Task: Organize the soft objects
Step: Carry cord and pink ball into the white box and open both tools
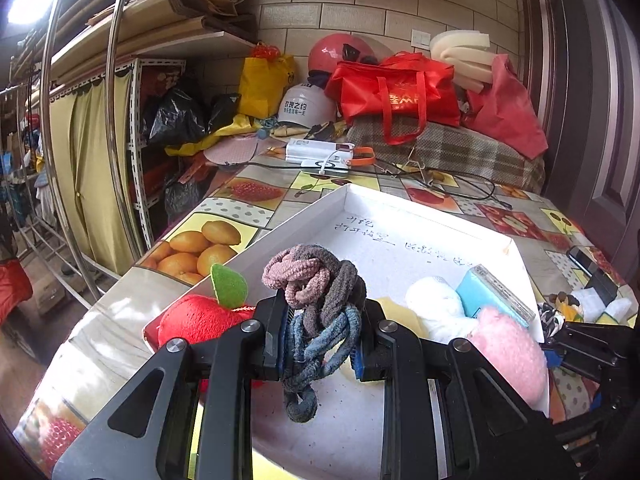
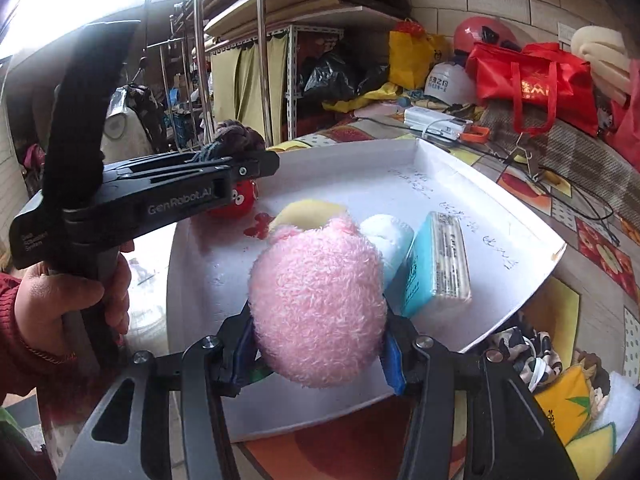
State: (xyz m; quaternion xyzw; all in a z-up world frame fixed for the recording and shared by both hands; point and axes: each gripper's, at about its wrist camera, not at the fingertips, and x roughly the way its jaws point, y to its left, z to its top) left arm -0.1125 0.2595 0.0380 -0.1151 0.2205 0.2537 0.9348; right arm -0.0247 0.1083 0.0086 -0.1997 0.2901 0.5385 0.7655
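Note:
My left gripper (image 1: 322, 334) is shut on a tangle of pink, grey and blue hair ties (image 1: 316, 300), held above the near left part of a white tray (image 1: 420, 208). The right gripper (image 2: 318, 346) is shut on a fluffy pink plush toy (image 2: 318, 300) over the tray's (image 2: 500, 196) near edge. In the tray lie a red plush apple (image 1: 196, 320) with a green leaf, a white soft roll (image 1: 436, 304), a blue tissue pack (image 2: 436, 260) and a yellow piece (image 2: 308, 210). In the right wrist view the left gripper (image 2: 256, 164) shows from the side, held by a hand (image 2: 72, 300).
The tray rests on a table with a fruit-print cloth (image 1: 224, 216). To the tray's right lie a leopard-print scrunchie (image 2: 528, 350) and yellow cloths (image 2: 568, 404). Behind are a white box with cables (image 1: 320, 152), helmets (image 1: 308, 104), red bags (image 1: 396, 88) and a plaid cushion (image 1: 460, 148).

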